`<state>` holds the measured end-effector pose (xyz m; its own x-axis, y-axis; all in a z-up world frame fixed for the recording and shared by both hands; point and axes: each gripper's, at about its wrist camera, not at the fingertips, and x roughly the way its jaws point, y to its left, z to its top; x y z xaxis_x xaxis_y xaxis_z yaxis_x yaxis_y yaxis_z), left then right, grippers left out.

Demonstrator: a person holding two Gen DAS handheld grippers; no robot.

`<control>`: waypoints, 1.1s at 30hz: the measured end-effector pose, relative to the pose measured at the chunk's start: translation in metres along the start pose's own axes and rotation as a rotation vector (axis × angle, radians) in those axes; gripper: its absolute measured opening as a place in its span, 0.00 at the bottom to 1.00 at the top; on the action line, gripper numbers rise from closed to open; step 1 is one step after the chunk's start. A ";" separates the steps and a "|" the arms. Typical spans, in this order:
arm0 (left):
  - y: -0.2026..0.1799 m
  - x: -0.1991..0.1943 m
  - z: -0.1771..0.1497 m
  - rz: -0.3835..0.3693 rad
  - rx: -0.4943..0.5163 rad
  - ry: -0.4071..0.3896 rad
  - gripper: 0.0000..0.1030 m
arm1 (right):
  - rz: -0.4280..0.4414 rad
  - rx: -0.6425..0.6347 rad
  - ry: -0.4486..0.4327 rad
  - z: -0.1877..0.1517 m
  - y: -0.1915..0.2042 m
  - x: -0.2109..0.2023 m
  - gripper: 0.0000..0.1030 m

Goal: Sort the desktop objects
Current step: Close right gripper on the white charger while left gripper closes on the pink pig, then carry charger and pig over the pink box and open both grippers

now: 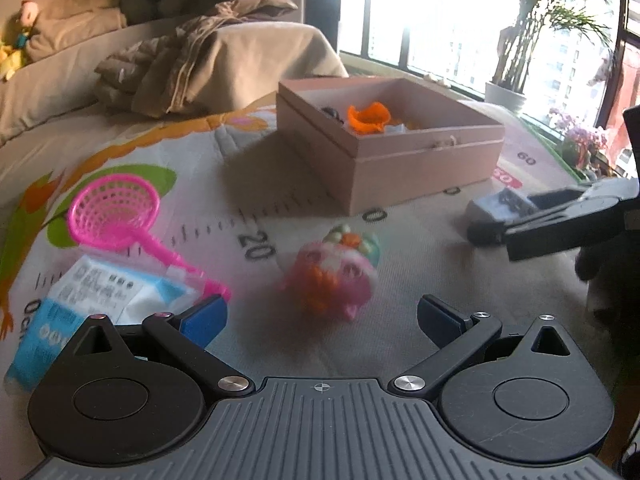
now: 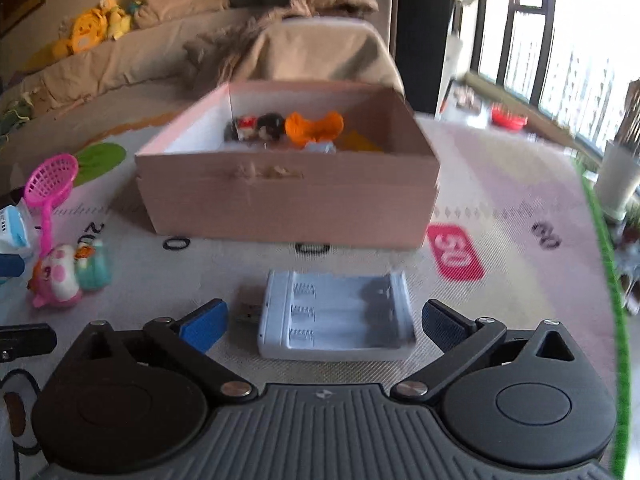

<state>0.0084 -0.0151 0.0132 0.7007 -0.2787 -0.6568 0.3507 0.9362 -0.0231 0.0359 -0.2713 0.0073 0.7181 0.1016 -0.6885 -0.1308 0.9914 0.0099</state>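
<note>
A pink cardboard box stands on the play mat and holds an orange toy and several small items. My left gripper is open just short of a pink and white plush toy. My right gripper is open with its blue pads on either side of a white battery charger, not touching it. In the left wrist view the right gripper's fingers reach over the charger at the right. A pink toy net and a blue and white packet lie left.
A printed play mat with numbers covers the surface. A sofa with blankets and plush toys is behind. Windows and potted plants stand at the right.
</note>
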 end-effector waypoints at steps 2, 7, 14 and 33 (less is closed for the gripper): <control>-0.004 0.007 0.005 0.005 0.005 -0.006 1.00 | 0.017 0.016 0.003 -0.001 -0.002 -0.002 0.99; -0.012 0.030 0.017 0.016 0.005 0.026 1.00 | 0.041 -0.013 -0.003 -0.006 0.001 -0.016 0.88; -0.013 0.032 0.018 0.033 0.002 0.048 0.66 | 0.104 -0.073 -0.041 -0.005 0.012 -0.037 0.88; -0.038 0.022 0.137 -0.004 0.138 -0.262 0.55 | 0.094 -0.041 -0.353 0.064 -0.020 -0.110 0.88</control>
<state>0.0953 -0.0864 0.1032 0.8294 -0.3448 -0.4395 0.4222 0.9021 0.0891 0.0035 -0.2972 0.1291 0.8923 0.2214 -0.3934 -0.2295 0.9729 0.0269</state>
